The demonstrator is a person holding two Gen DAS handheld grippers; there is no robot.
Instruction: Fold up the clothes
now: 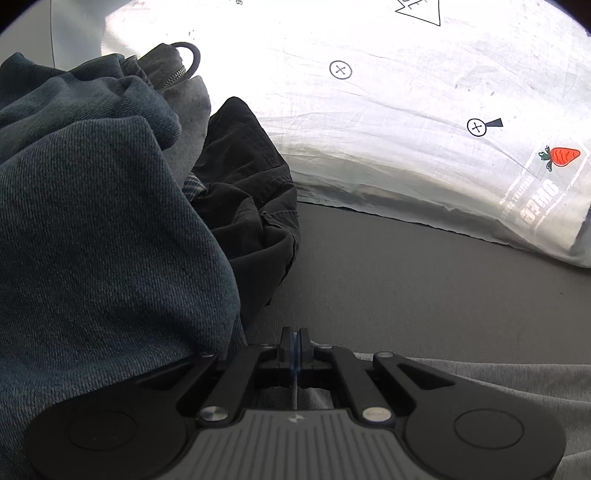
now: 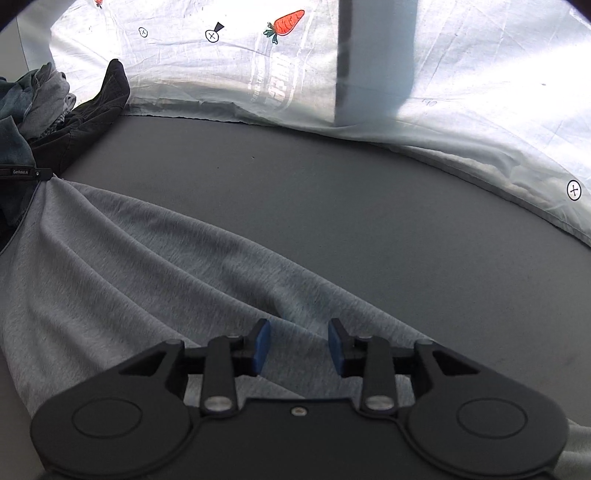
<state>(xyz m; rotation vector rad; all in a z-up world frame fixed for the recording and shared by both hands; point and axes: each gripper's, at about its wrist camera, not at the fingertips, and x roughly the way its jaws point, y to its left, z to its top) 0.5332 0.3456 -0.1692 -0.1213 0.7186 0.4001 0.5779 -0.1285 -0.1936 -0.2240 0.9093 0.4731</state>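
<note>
Right gripper (image 2: 299, 345) hangs w/ jaws apart, gripping nothing, directly over grey garment (image 2: 155, 266), whose long axis runs up-left to left gripper (image 2: 40, 172), clamped on its far corner.

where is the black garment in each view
Left wrist view: black garment sits left of centre, against the denim pile.
Right wrist view: black garment lies at the upper left edge.
Shared landmark: the carrot print on the white sheet.
</note>
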